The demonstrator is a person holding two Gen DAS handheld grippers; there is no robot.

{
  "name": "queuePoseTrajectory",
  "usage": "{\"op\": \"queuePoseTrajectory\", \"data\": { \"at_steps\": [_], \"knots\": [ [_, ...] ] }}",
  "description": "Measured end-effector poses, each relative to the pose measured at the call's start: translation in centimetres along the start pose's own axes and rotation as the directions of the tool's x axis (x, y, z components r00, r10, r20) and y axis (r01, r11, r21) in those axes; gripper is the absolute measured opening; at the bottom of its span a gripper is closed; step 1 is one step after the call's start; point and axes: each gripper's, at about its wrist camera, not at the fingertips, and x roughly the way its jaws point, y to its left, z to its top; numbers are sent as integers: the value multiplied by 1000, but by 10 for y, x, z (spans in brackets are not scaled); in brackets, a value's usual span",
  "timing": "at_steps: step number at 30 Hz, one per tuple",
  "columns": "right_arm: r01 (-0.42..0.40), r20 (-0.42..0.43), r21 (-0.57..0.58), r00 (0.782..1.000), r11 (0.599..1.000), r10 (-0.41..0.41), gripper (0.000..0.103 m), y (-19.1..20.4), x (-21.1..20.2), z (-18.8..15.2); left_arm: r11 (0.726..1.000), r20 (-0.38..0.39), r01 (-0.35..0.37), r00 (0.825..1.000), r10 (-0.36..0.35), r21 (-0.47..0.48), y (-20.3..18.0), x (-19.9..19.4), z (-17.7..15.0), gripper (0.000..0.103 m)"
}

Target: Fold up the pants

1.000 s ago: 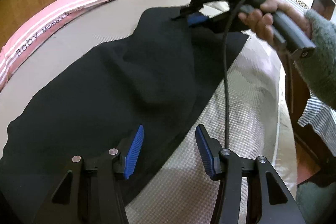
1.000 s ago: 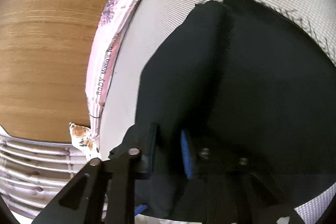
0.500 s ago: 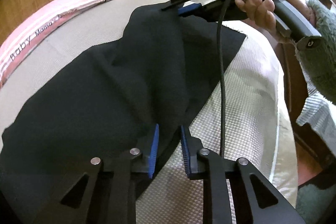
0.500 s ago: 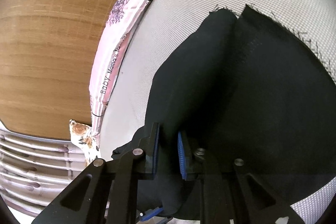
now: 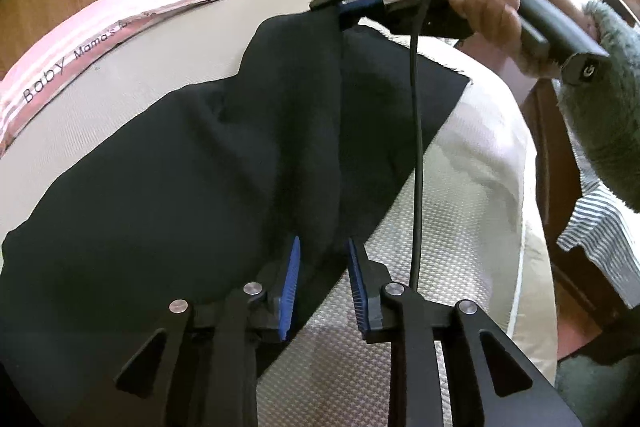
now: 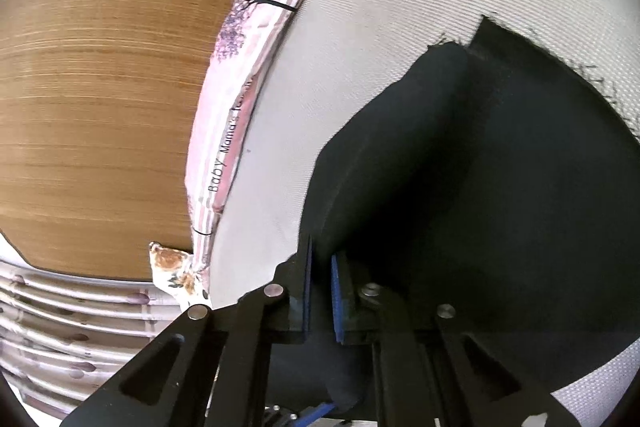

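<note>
Beige mattress (image 5: 460, 227) w/ black pants (image 5: 200, 187) spread across it, pink "Baby" pillow (image 5: 100, 39) along the far edge. Your left gripper (image 5: 322, 283) pinches the near pants edge; your right gripper (image 6: 320, 291) is clamped on a raised fold at the far end.

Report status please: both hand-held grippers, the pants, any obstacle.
Left hand-held gripper shut on black pants. Right hand-held gripper shut on pants, fold raised. Cable hanging across pants; pink pillow beside, apart.
</note>
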Motion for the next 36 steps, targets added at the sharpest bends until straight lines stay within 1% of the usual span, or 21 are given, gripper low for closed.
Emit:
{"op": "queuePoseTrajectory", "data": {
  "at_steps": [1,3,5,8,10,11,12,15,17,19,20,21,22,23,24,27,28,31,32,35,36],
  "knots": [
    [0,1,-4,1000,1000,0,9,2,0,0,1000,-1,-12,1000,12,0,0,0,0,30],
    [-2,7,-7,1000,1000,2,9,4,0,0,998,0,-64,998,64,9,0,2,0,36],
    [3,12,-4,1000,1000,-3,9,3,-1,0,995,-3,-96,995,96,10,2,4,-1,38],
    [13,12,5,1000,1000,-13,9,0,-1,1,996,-6,-87,996,86,-6,6,7,-1,36],
    [24,10,-2,1000,1000,-24,9,-1,-2,1,996,-3,-87,996,87,-15,8,6,-1,25],
    [36,13,-9,999,999,-35,9,1,-2,2,996,-1,-84,996,84,-22,10,5,-1,24],
    [54,12,-25,998,998,-53,9,7,-1,4,996,5,-79,997,79,-35,12,3,-1,22],
    [69,0,-77,998,995,-69,9,28,10,11,994,26,-44,999,46,-96,23,-3,-1,21],
    [80,-24,-148,996,986,-84,11,56,29,16,988,35,-16,999,22,-151,31,-6,-3,20],
    [79,-66,-203,993,976,-94,17,81,54,19,977,39,14,999,-6,-215,41,-7,-6,20],
    [62,-83,-208,993,976,-81,33,88,62,20,967,38,31,999,-23,-252,48,-7,-9,20],
    [14,-104,-208,994,978,-36,51,97,72,21,954,36,48,999,-39,-295,56,-7,-13,20],
    [-34,-107,-216,994,976,11,56,108,81,24,943,40,52,998,-41,-329,63,-8,-16,20],
    [-43,-101,-229,995,972,20,58,113,83,24,932,48,57,998,-42,-358,69,-9,-20,20],
    [-48,-98,-263,995,964,23,58,122,88,26,921,57,69,997,-51,-383,76,-11,-23,20],
    [-75,-112,-289,993,954,44,58,127,92,27,915,62,72,997,-51,-396,82,-11,-25,20],
    [-42,-96,-297,995,954,14,58,123,90,28,916,64,74,997,-52,-396,82,-10,-25,20],
    [6,-65,-282,998,959,-26,57,104,82,34,919,73,80,996,-56,-385,82,-10,-26,20],
    [20,-57,-272,998,962,-37,56,98,79,34,920,76,82,995,-57,-384,82,-9,-26,20],
    [47,-49,-210,997,977,-58,40,71,76,45,919,84,90,995,-62,-384,84,-8,-27,20],
    [52,-49,-189,997,981,-62,39,63,75,49,918,86,93,994,-64,-385,84,-7,-28,20]
  ]
}}
